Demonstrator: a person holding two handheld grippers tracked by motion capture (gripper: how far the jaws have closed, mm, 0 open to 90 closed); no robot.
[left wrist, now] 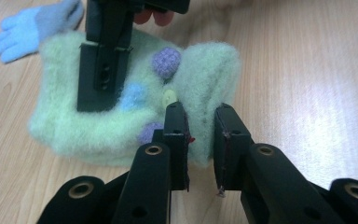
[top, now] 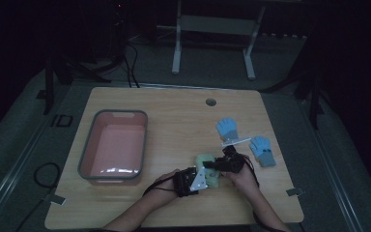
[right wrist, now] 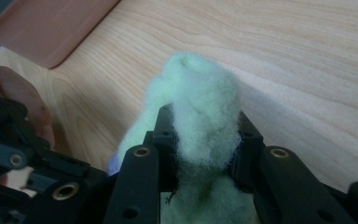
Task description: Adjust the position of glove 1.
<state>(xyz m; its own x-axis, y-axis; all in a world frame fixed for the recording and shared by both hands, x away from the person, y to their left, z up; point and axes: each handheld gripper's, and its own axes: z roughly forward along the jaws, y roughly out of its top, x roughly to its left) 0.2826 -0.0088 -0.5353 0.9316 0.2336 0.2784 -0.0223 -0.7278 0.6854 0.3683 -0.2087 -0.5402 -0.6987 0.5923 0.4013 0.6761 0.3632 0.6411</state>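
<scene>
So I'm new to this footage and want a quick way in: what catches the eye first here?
The fluffy pale green knit with purple and blue bobbles, lying at the table's near edge, where both hands work on it. The right tool is clamped on a tuft of it, and the left tool has shut on its edge. Next come the pink tub at the left and two blue gloves at the right.

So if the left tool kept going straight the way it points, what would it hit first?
Probably the fuzzy pale green glove with purple and blue bobbles: the left tool already pinches its near edge, so it would push deeper into the fleece.
</scene>
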